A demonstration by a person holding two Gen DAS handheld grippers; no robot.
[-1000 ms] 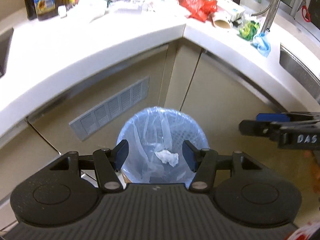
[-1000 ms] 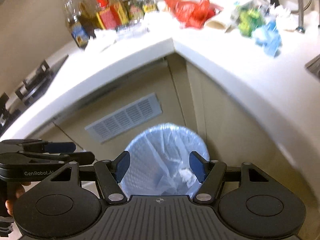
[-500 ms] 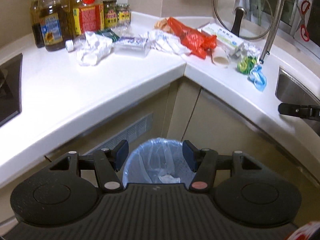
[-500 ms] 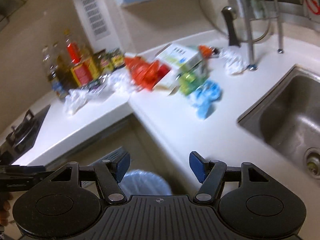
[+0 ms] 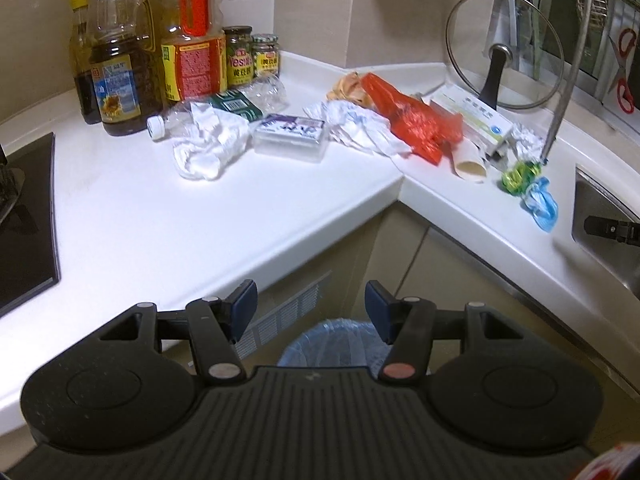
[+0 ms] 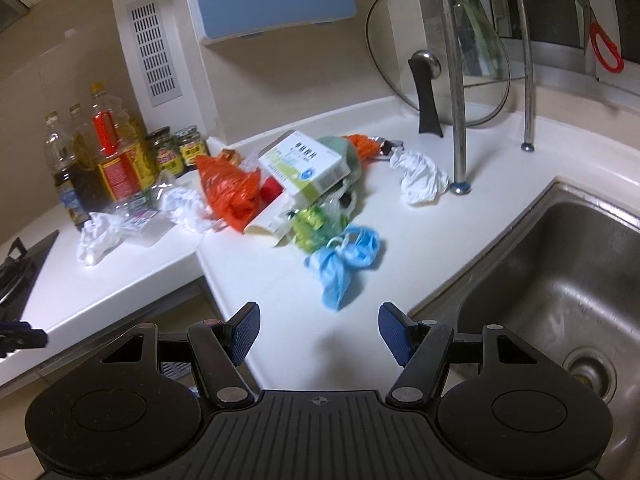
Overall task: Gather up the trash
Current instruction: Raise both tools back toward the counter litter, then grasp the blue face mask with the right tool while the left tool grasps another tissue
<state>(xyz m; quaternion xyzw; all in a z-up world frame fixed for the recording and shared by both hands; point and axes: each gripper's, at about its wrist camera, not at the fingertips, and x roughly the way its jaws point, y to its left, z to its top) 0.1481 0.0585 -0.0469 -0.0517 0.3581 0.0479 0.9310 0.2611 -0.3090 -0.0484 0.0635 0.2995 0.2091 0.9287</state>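
Trash is strewn over the white corner counter point(image 5: 248, 208): crumpled white paper point(image 5: 208, 144), a clear plastic box point(image 5: 290, 136), a red plastic bag point(image 5: 416, 120), a medicine carton point(image 5: 472, 116), a green wrapper point(image 5: 518, 174) and a blue glove point(image 5: 540, 200). My left gripper point(image 5: 311, 310) is open and empty in front of the counter edge, above the blue-lined bin point(image 5: 332, 342). My right gripper point(image 6: 319, 330) is open and empty over the counter, just short of the blue glove point(image 6: 344, 264). White paper point(image 6: 420, 178) lies by the faucet post.
Oil bottles point(image 5: 116, 72) and jars point(image 5: 252, 56) stand at the back left. A stove top point(image 5: 24, 232) is at the left edge, a steel sink point(image 6: 560, 288) at the right. A glass lid point(image 6: 440, 56) leans on the back wall behind the faucet post point(image 6: 456, 80).
Both grippers rose from over the bin on the floor to counter height. The right one swung right toward the sink and the blue glove. Both stayed open and empty.
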